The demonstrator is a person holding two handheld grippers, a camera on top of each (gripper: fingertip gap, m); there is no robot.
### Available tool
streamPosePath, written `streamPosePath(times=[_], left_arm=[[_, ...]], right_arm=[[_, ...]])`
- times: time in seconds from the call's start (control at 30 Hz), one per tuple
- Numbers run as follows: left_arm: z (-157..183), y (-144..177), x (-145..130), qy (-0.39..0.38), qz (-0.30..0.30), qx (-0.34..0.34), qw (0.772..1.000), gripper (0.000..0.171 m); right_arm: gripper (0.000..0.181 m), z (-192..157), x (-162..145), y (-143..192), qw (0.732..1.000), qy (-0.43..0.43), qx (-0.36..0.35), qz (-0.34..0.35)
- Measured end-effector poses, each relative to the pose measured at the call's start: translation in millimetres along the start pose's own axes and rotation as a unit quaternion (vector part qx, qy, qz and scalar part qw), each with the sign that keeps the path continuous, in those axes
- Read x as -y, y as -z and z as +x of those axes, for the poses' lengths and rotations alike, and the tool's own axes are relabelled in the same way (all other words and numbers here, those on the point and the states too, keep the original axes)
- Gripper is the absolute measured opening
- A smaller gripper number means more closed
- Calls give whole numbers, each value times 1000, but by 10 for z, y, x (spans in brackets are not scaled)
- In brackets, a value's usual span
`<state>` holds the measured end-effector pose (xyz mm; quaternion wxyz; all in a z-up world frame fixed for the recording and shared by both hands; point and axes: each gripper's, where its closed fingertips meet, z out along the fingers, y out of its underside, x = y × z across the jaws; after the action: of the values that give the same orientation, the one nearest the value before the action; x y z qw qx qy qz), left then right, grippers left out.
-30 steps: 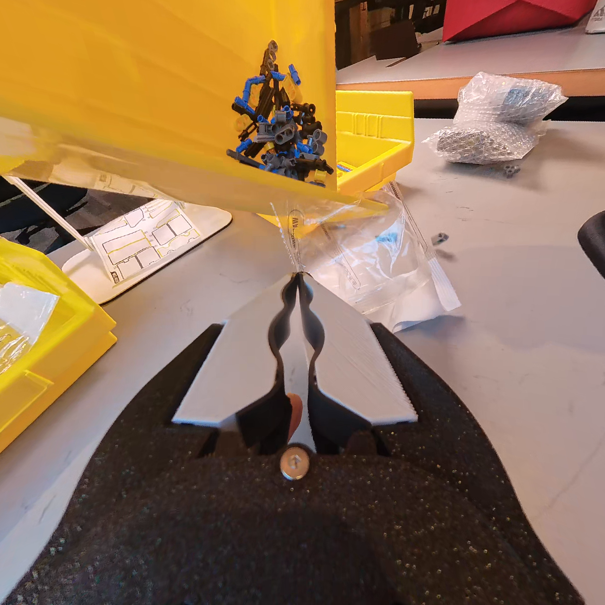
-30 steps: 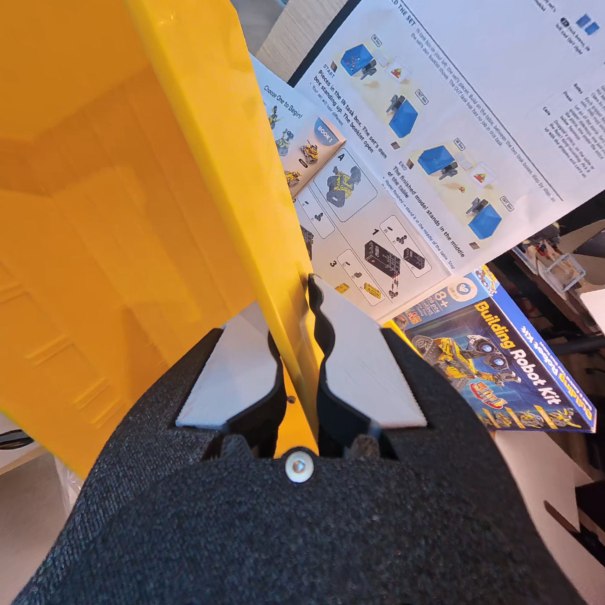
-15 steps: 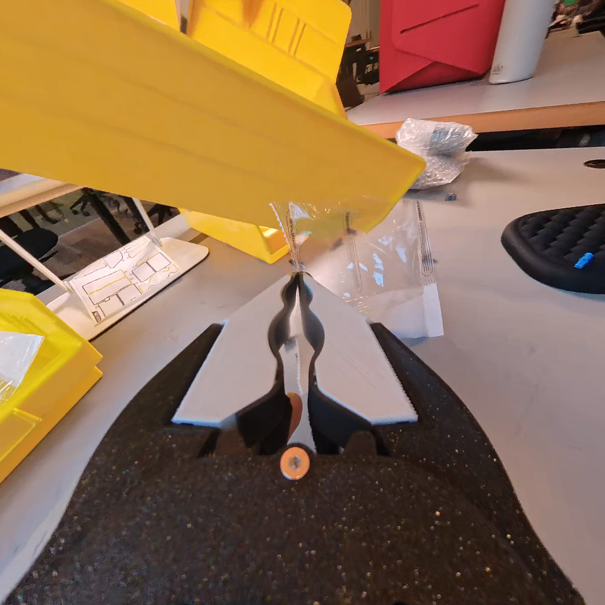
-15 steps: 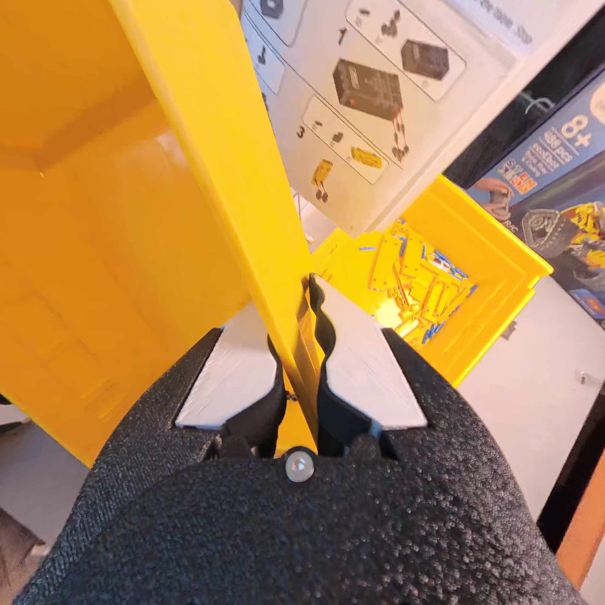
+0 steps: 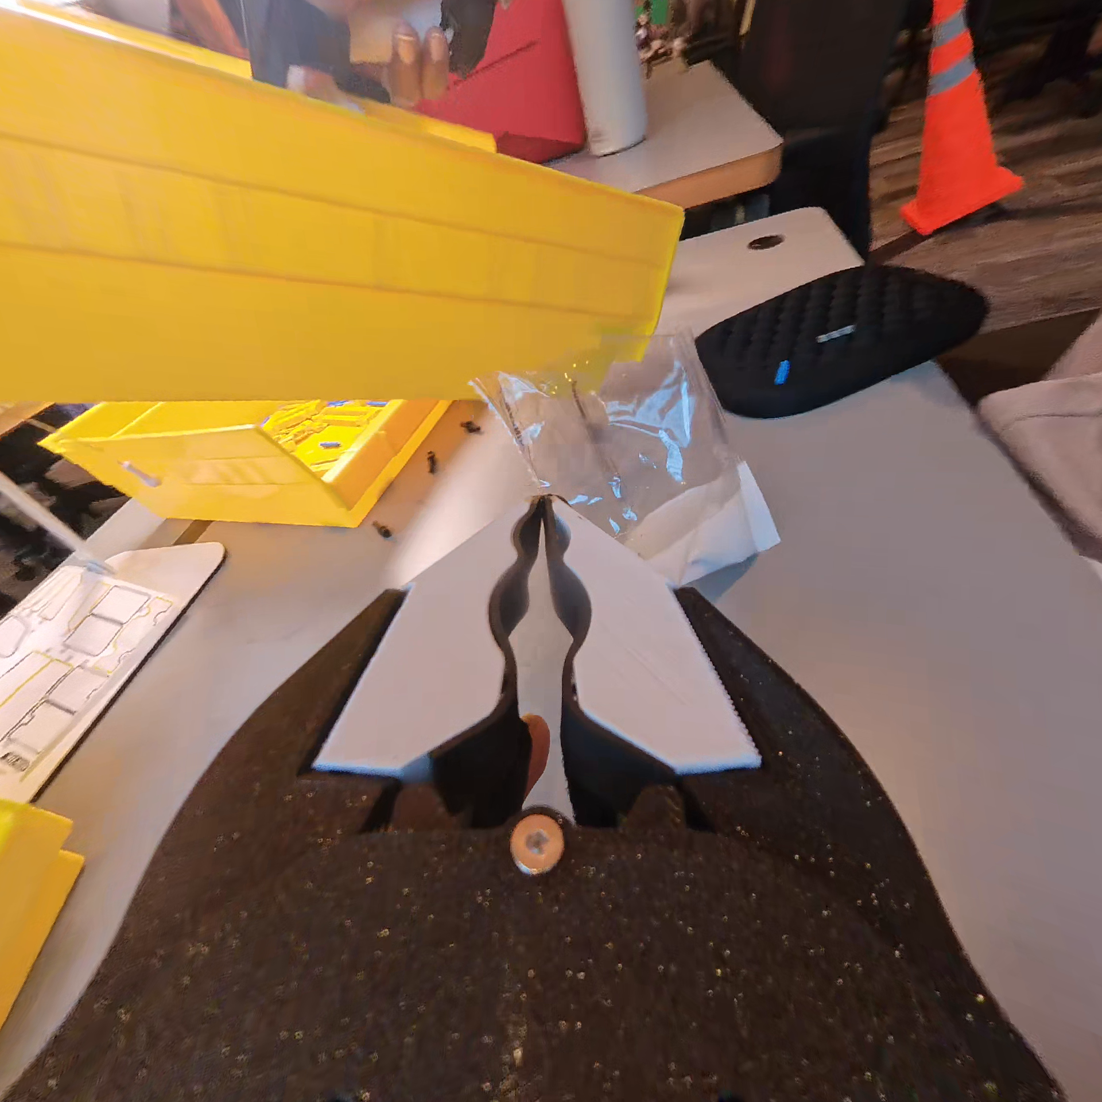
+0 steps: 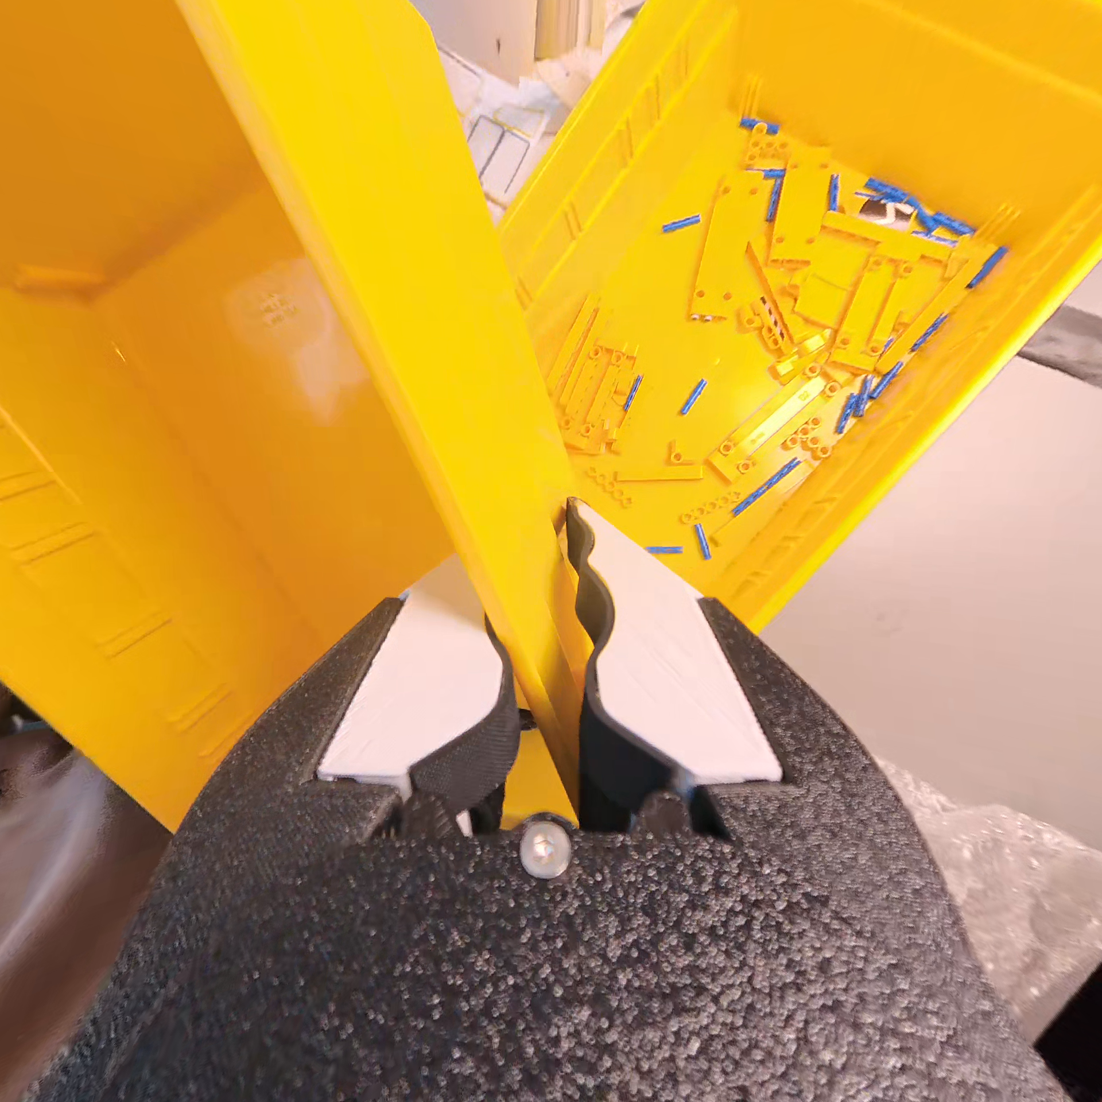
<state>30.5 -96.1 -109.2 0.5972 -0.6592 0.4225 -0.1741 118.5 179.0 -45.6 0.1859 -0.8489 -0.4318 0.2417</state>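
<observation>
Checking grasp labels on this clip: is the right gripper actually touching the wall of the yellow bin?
Touching. In the right wrist view the right gripper is closed on the yellow bin: its wall runs between both fingers with no gap.

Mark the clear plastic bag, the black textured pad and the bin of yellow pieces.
clear plastic bag (image 5: 632, 441), left wrist view, on its crinkled middle.
black textured pad (image 5: 835, 340), left wrist view, on its dimpled top.
bin of yellow pieces (image 6: 644, 149), right wrist view, on its bare inner wall.
</observation>
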Motion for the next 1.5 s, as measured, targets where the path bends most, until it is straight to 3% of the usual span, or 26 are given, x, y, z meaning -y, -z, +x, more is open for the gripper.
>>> streamPosePath(times=[0.17,0.37,0.7,0.83,0.97,1.1,1.27,1.37,1.5], left_arm=[[216,337,135,0,26,-70,997,0],[564,778,354,10,67,-95,993,0],[999,1197,635,26,142,-48,988,0],[1030,1197,651,38,151,-21,988,0],[1016,1114,610,54,142,-2,988,0],[956,1024,585,67,133,17,989,0],[823,990,693,93,160,58,981,0],[762,950,714,95,162,92,978,0],[655,930,718,107,167,138,970,0]], right_arm=[[8,-360,-148,-182,998,23,43,-25],[8,-1093,-22,-584,992,66,98,-48],[8,-2455,62,-1614,977,96,161,-106],[12,-2705,154,-1885,979,80,161,-100],[18,-2736,258,-1987,982,43,167,-75],[40,-2690,531,-1734,979,11,206,6],[46,-2615,731,-870,945,36,295,136],[47,-2494,309,-463,928,147,301,165],[67,-2514,-714,96,871,252,386,168]])
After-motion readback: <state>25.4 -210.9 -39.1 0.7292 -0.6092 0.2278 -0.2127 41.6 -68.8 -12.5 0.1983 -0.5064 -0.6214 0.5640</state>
